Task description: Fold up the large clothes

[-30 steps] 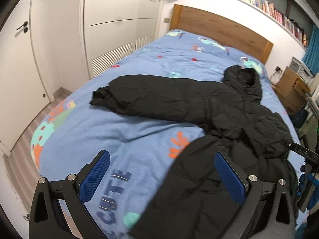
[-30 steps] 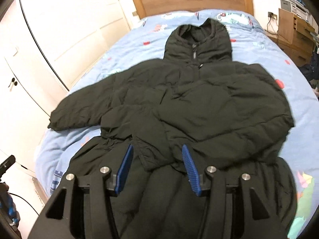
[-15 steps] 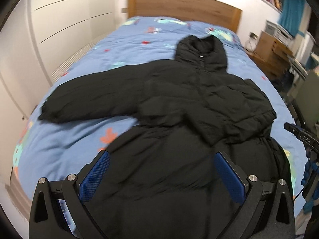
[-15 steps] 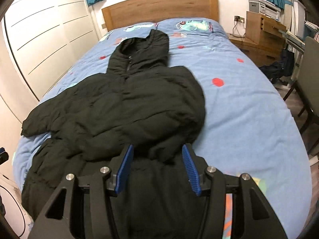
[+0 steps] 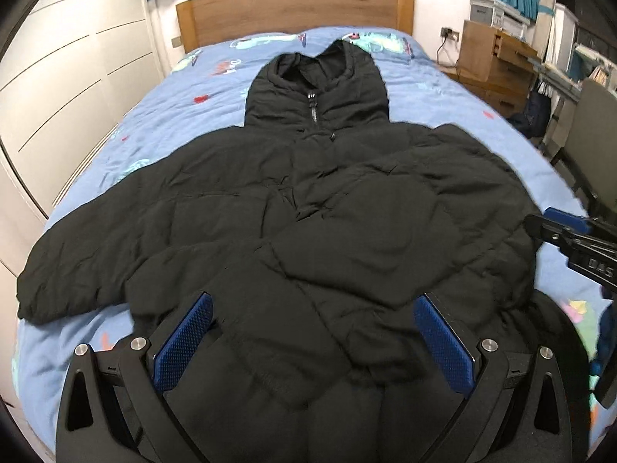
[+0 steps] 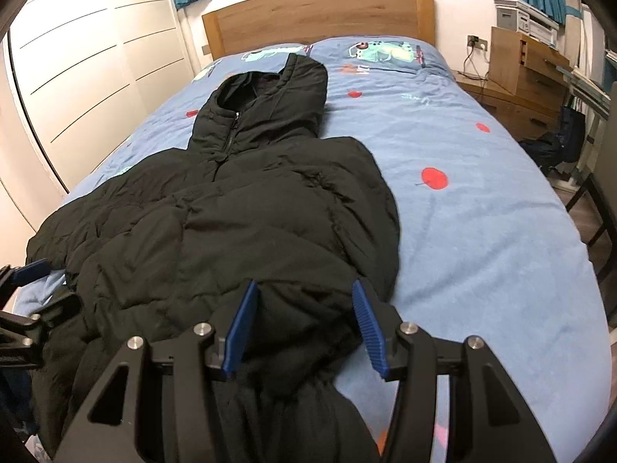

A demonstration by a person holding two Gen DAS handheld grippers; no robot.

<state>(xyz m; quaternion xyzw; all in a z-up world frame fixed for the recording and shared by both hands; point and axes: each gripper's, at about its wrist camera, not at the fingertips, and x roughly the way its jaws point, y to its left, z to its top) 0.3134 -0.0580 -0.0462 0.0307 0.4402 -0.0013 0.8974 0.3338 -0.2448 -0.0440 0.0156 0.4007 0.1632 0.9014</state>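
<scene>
My left gripper [image 5: 314,341] has swung round from the bed's corner and now faces straight over the black puffer jacket [image 5: 308,200], fingers spread wide and empty above its lower body. My right gripper [image 6: 304,326] has drifted toward the jacket's right edge, fingers apart, gripping nothing. I judge one sleeve already folded across the chest; the left sleeve [image 5: 88,270] still lies stretched out, so that fold comes next. The jacket is quilted, puffy and matte, likely to spring back. Beyond the chest lies its hood [image 5: 320,85], zip closed, on the fleecy blue printed bedspread [image 6: 482,231]; farthest, the wooden headboard [image 5: 293,11].
</scene>
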